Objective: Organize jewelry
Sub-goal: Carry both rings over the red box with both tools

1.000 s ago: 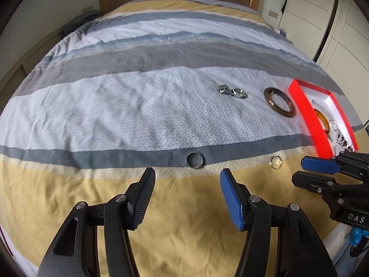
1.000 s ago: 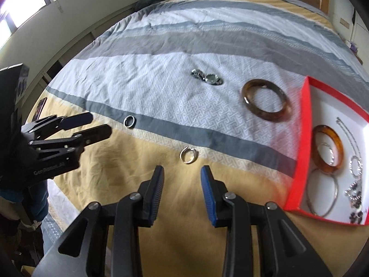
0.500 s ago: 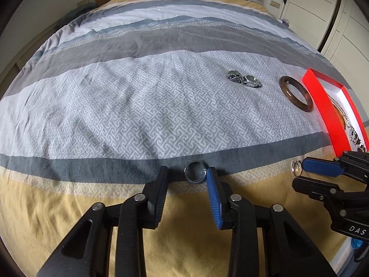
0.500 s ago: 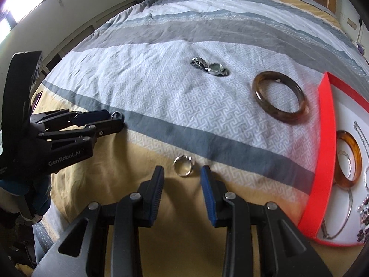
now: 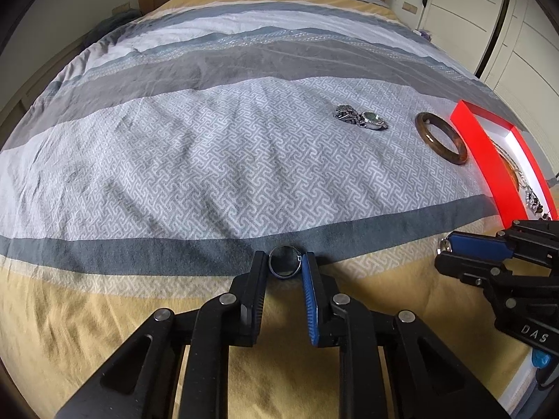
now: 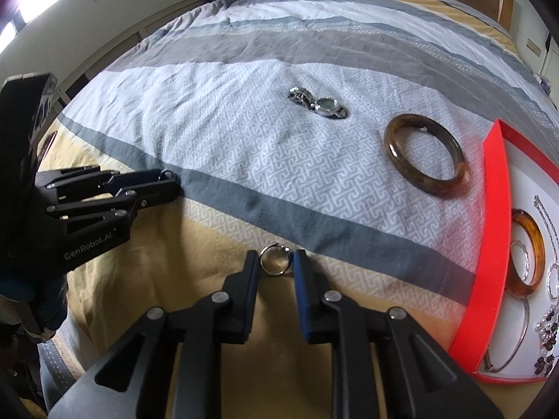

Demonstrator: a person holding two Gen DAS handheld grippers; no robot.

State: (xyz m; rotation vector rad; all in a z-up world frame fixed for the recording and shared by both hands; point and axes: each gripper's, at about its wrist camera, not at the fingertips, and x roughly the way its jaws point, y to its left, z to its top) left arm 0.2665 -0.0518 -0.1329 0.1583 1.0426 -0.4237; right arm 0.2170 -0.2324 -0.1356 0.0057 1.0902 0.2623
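Red box (image 6: 494,230) holds bangles (image 6: 527,255), chains, beads.

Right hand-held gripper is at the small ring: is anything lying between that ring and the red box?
Nothing visible. From the silver ring, between the right hand-held gripper fingers, to the red box lies only bare bedspread. The brown bangle and wristwatch lie farther up the bed, off that line.
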